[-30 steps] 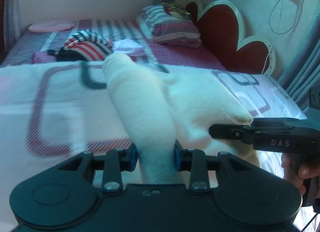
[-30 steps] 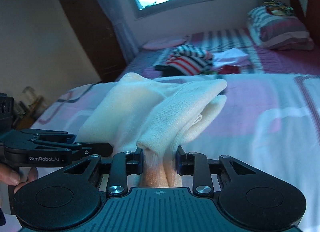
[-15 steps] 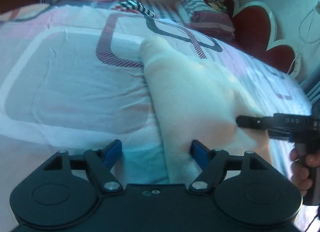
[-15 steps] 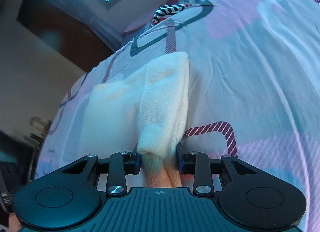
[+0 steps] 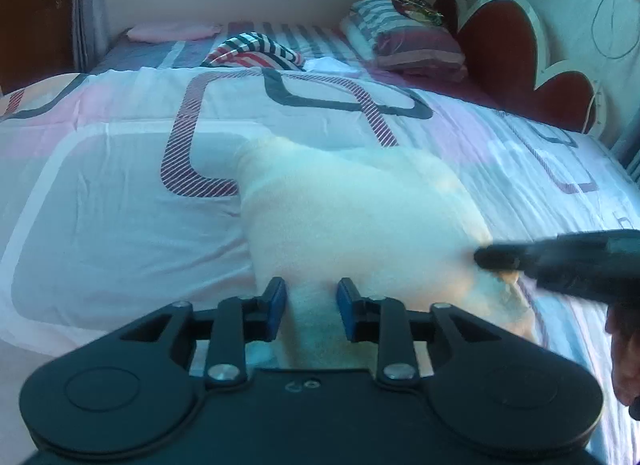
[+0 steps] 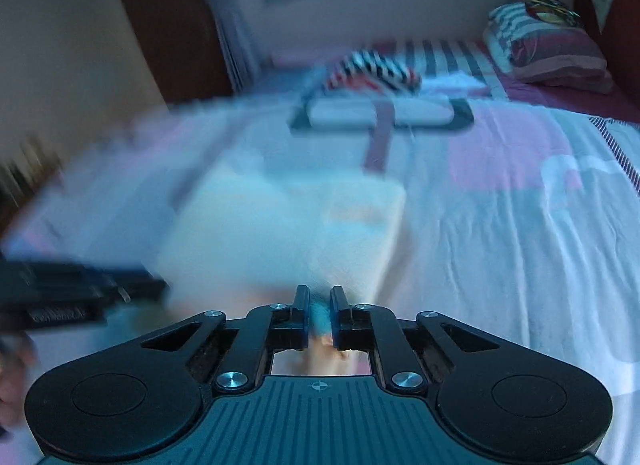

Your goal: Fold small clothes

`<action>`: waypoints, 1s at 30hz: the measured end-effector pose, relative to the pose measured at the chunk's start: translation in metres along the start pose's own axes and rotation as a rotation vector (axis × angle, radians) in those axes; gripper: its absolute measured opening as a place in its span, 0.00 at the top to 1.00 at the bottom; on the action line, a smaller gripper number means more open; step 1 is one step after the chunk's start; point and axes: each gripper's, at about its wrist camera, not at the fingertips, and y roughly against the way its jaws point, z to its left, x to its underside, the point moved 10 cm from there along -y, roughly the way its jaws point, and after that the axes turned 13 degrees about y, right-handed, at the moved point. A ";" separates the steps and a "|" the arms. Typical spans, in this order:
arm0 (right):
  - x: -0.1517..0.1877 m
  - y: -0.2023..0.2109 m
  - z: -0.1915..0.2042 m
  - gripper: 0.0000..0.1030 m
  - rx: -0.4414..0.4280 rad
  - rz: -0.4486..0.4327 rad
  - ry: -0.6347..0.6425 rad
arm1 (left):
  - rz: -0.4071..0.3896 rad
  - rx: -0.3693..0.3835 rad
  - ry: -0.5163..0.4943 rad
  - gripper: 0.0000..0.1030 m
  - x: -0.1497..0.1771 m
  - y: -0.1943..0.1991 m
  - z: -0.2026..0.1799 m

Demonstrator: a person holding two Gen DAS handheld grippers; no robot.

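A cream knitted garment (image 5: 360, 217) lies folded on the patterned bedspread (image 5: 120, 225); in the blurred right wrist view the garment (image 6: 288, 233) is a pale block. My left gripper (image 5: 312, 305) holds its near edge, jaws closing, with a strip of cloth filling the gap between the blue pads. My right gripper (image 6: 320, 305) is closing to a narrow slit with a thin bit of the cloth pinched in it. In the left wrist view the right gripper (image 5: 486, 257) sits at the garment's right corner. The left gripper (image 6: 152, 289) shows at the left of the right wrist view.
A heap of striped clothes (image 5: 252, 51) and a white piece (image 5: 332, 65) lie farther up the bed. A striped pillow (image 5: 408, 41) leans by the red headboard (image 5: 520, 65). A pink item (image 5: 172, 31) lies under the window. A hand (image 5: 624, 353) grips the right tool.
Both grippers came down and the lifted garment now rests flat on the bedspread. The left jaws opened wide, then closed on the cloth again. The right jaws narrowed.
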 end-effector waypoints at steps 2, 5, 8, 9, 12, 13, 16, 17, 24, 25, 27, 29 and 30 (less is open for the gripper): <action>0.004 -0.010 -0.002 0.91 0.027 0.005 0.029 | 0.003 -0.011 0.007 0.72 0.001 0.005 -0.002; 0.002 -0.002 -0.003 0.91 0.036 -0.001 0.026 | -0.015 -0.010 -0.036 0.72 0.004 0.023 -0.007; 0.006 0.023 0.010 0.91 0.013 -0.033 0.058 | -0.044 -0.024 -0.059 0.72 0.024 0.045 0.001; 0.012 0.030 0.017 0.91 -0.003 -0.034 0.081 | -0.043 -0.017 -0.051 0.72 0.035 0.050 0.004; 0.033 0.038 0.037 0.91 -0.034 -0.021 0.112 | -0.024 -0.028 -0.023 0.72 0.065 0.054 0.008; 0.042 0.039 0.040 0.91 -0.030 -0.004 0.115 | -0.018 -0.037 -0.012 0.72 0.073 0.055 0.010; 0.068 0.038 0.044 0.91 0.004 0.045 0.111 | -0.021 -0.059 0.027 0.72 0.091 0.059 0.014; 0.074 0.038 0.043 0.91 0.005 0.057 0.098 | -0.026 -0.073 0.032 0.71 0.095 0.062 0.014; 0.084 0.042 0.053 0.91 0.076 0.077 0.179 | -0.027 -0.125 0.025 0.71 0.099 0.072 0.011; 0.083 0.046 0.054 0.91 0.079 0.072 0.172 | -0.035 -0.124 0.023 0.71 0.100 0.077 0.009; 0.082 0.066 0.056 0.91 0.060 0.030 0.139 | -0.061 -0.119 0.002 0.71 0.103 0.095 0.002; 0.084 0.093 0.061 0.91 0.053 -0.018 0.125 | -0.084 -0.111 -0.016 0.71 0.110 0.115 -0.007; 0.085 0.107 0.065 0.91 0.049 -0.036 0.122 | -0.100 -0.101 -0.020 0.71 0.112 0.128 -0.011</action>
